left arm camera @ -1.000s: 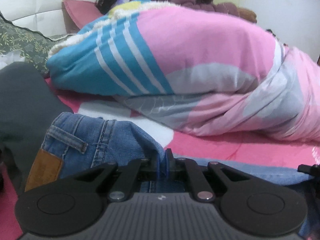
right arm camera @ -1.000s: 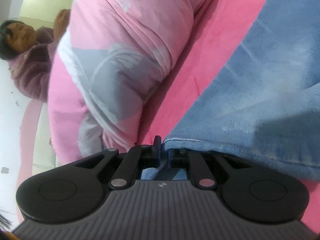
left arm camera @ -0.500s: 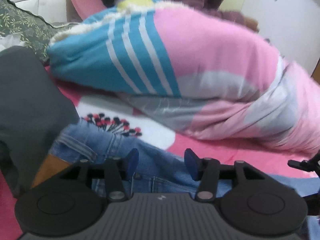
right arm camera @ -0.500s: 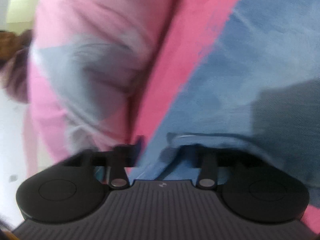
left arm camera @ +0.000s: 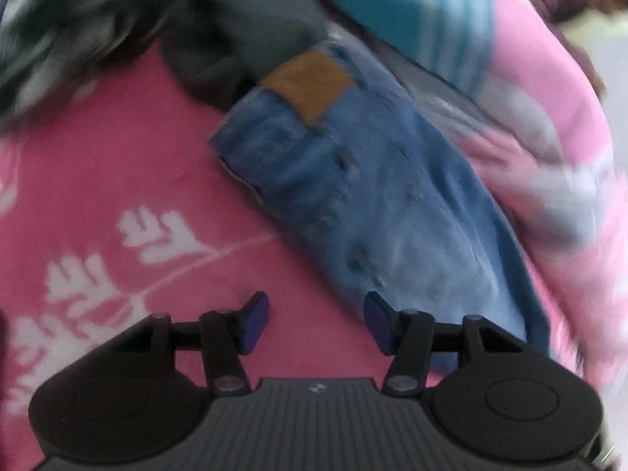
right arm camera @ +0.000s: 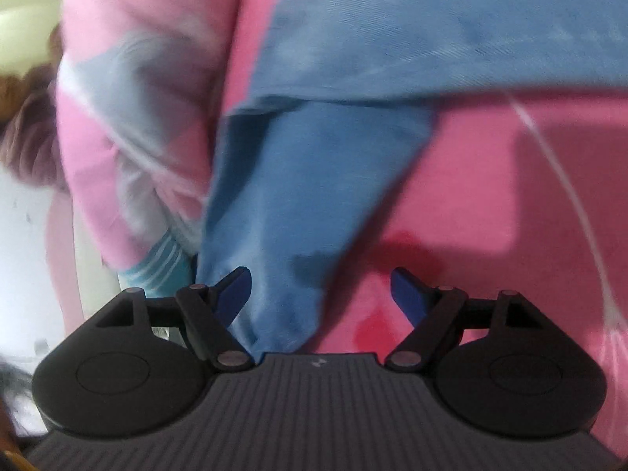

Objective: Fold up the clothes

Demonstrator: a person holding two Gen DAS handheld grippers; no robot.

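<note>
Left wrist view: left gripper (left arm camera: 316, 324) parted and empty over pink bedsheet (left arm camera: 117, 180), jeans (left arm camera: 365, 204) lying just beyond, tan waist patch (left arm camera: 310, 84) toward dark garment (left arm camera: 235, 39). Right wrist view: right gripper (right arm camera: 321, 294) opening wide, denim leg between the fingers, unpinched, beside pink quilt (right arm camera: 129, 90)

The right tool (right arm camera: 321, 294) is opening its jaws over the pink bed (right arm camera: 490, 180), and a blue jeans (right arm camera: 298, 196) leg is lying loose between them.
</note>
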